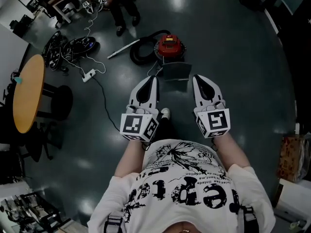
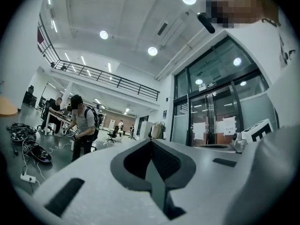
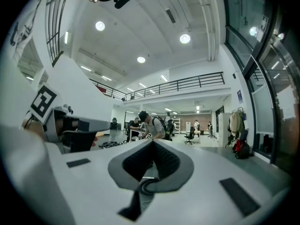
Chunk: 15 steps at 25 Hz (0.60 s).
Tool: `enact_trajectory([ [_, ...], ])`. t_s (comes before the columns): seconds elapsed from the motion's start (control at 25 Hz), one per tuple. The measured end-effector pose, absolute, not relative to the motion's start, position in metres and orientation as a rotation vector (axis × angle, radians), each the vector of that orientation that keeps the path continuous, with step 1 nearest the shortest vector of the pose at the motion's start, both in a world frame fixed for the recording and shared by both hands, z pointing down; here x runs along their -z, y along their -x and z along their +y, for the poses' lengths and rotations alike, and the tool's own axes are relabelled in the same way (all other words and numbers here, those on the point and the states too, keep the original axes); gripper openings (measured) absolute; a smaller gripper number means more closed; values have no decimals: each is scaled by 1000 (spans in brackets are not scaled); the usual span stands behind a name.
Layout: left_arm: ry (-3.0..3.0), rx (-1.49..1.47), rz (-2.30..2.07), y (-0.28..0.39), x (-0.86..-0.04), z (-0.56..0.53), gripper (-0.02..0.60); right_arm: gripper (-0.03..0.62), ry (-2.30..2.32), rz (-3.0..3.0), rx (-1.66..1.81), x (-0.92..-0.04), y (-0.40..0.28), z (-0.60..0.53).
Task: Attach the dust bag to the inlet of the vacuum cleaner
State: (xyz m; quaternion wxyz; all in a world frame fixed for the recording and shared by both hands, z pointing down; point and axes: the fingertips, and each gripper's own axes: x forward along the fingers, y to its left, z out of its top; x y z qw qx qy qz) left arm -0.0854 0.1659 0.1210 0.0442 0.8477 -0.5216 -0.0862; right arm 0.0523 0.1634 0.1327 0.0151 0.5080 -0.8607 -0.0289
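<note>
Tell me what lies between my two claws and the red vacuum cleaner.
Head view: a grey rectangular piece, likely the dust bag, on the floor before the vacuum cleaner.

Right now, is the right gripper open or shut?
Shut, empty. In the right gripper view the white right gripper has its jaw tips together with nothing between them.

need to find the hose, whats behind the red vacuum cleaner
A black hose loops from behind the red vacuum cleaner round toward the picture's left, with a silver wand lying beside it. Where the hose joins the body is covered by the cleaner itself.
</note>
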Motion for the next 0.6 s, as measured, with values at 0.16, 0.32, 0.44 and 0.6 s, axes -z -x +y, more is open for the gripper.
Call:
enact_trajectory([
  [0.16, -2601, 211, -1600, 88, -116, 158, 3, 2, -1589, -2668, 124, -125, -48, 157],
  [0.32, -2595, 178, -1597, 90, -118, 149, 3, 2, -1594, -2656, 119, -126, -51, 148],
  [0.44, -2593, 166, -1582, 92, -122, 142, 3, 2, -1601, -2642, 126, -128, -52, 140],
  [0.6, -2593, 164, -1567, 95, -124, 134, 3, 2, -1606, -2633, 122, -129, -51, 129],
])
